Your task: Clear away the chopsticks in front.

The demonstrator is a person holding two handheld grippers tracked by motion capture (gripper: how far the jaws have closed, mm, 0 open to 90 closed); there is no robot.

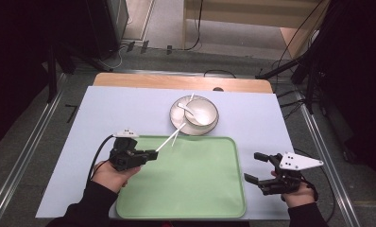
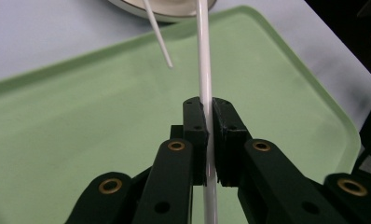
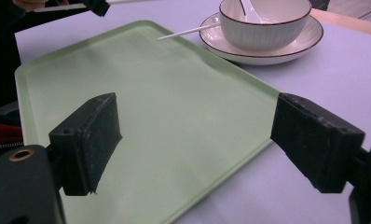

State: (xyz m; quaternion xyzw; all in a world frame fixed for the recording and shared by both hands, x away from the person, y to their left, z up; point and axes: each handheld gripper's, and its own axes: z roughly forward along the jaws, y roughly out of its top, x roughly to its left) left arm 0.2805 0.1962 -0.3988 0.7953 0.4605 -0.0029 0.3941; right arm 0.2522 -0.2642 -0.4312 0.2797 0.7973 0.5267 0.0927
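My left gripper (image 1: 153, 153) (image 2: 204, 105) is shut on a white chopstick (image 1: 171, 137) (image 2: 202, 65) near one end. It hovers over the left rim of the green tray (image 1: 200, 189) (image 2: 81, 116) (image 3: 174, 93), and the stick points up-right toward the plate. A second white chopstick (image 1: 175, 137) (image 2: 158, 39) (image 3: 186, 31) leans on the plate (image 1: 176, 116) (image 3: 309, 39), its tip over the tray's far edge. A white bowl (image 1: 202, 113) (image 3: 263, 28) with a white spoon (image 1: 188, 109) (image 3: 249, 11) sits on the plate. My right gripper (image 1: 252, 166) (image 3: 193, 135) is open and holds nothing, at the tray's right edge.
A pale lilac mat (image 1: 120, 109) covers the wooden table (image 1: 176, 81), whose bare wood shows along the far edge. Metal rails (image 1: 30, 146) run along both sides of the table. Dark stands and cables (image 1: 294, 61) are on the floor beyond.
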